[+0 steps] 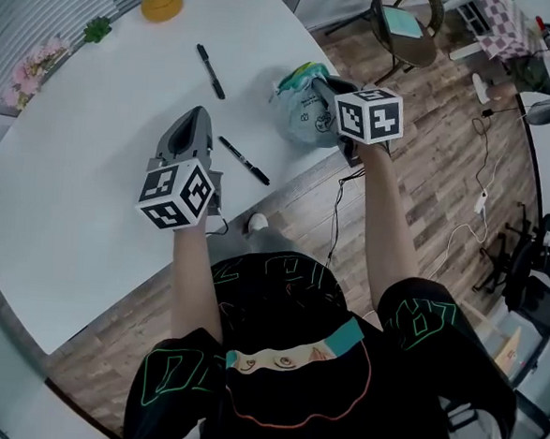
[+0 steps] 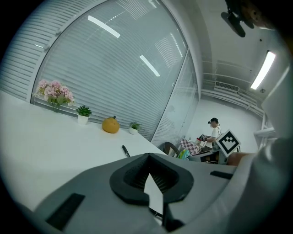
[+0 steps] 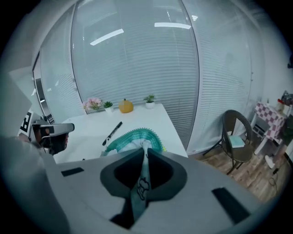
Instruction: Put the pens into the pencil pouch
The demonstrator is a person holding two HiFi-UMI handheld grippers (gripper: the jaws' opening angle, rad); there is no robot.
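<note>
The right tongs (image 3: 143,170) are pinching a fold of the teal pencil pouch (image 1: 302,108), which is bunching up at the counter's (image 1: 88,201) edge. The left tongs (image 1: 198,117) are hovering closed, gripping nothing. The near pen (image 1: 243,160) is lying at 4 o'clock from them, between the two tongs. The far pen (image 1: 210,70) is lying at 10 o'clock from the pouch. An orange ornament (image 1: 162,2) and pink flowers (image 1: 37,66) are standing at the counter's far rim, well apart from both pens.
</note>
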